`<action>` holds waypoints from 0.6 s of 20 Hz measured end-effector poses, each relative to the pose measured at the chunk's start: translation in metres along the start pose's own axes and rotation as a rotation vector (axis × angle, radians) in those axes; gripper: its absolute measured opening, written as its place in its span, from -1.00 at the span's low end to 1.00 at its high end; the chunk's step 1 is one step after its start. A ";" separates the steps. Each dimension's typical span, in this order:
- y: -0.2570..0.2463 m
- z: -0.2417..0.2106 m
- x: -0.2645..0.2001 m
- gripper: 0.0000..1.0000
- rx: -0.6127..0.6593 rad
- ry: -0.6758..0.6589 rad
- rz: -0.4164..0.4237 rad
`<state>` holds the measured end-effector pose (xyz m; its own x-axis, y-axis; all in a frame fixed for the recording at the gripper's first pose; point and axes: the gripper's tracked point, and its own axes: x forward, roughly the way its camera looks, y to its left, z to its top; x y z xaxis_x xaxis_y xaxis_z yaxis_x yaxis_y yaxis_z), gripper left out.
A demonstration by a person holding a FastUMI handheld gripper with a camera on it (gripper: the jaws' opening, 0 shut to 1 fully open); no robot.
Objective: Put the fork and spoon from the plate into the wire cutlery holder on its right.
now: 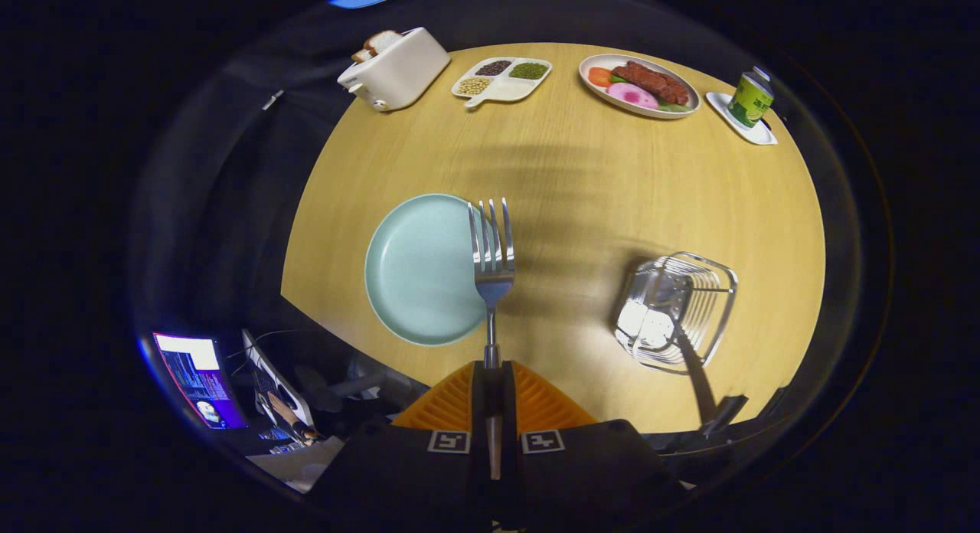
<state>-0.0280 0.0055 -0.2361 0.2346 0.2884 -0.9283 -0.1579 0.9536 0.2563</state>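
My gripper is shut on the handle of a silver fork, which sticks out ahead of the fingers with its tines pointing away. I am high above the round wooden table. Below the fork lies the pale blue plate, with nothing on it; the fork's tines overlap the plate's right rim in the view. To the right of the plate stands the wire cutlery holder. A dark handle, which looks like the spoon, sticks up out of the holder toward me.
At the table's far side stand a white toaster with bread, a divided snack tray, a plate of food and a green can on a white coaster. A lit screen sits below the table's near left edge.
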 end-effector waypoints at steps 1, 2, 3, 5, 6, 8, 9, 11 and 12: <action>-0.012 -0.002 -0.008 -0.81 -0.001 0.013 -0.011; -0.023 -0.001 -0.014 -0.81 -0.001 0.029 -0.022; -0.034 -0.002 -0.020 -0.81 0.002 0.044 -0.033; -0.052 -0.003 -0.030 -0.81 0.022 0.080 -0.040; -0.059 -0.005 -0.034 -0.81 0.043 0.097 -0.040; -0.072 -0.006 -0.041 -0.81 0.068 0.128 -0.046; -0.078 -0.007 -0.044 -0.81 0.068 0.146 -0.053; -0.089 -0.011 -0.046 -0.81 0.076 0.194 -0.063; -0.092 -0.014 -0.048 -0.81 0.083 0.222 -0.062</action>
<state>-0.0375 -0.0975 -0.2192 0.0237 0.2115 -0.9771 -0.0679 0.9754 0.2095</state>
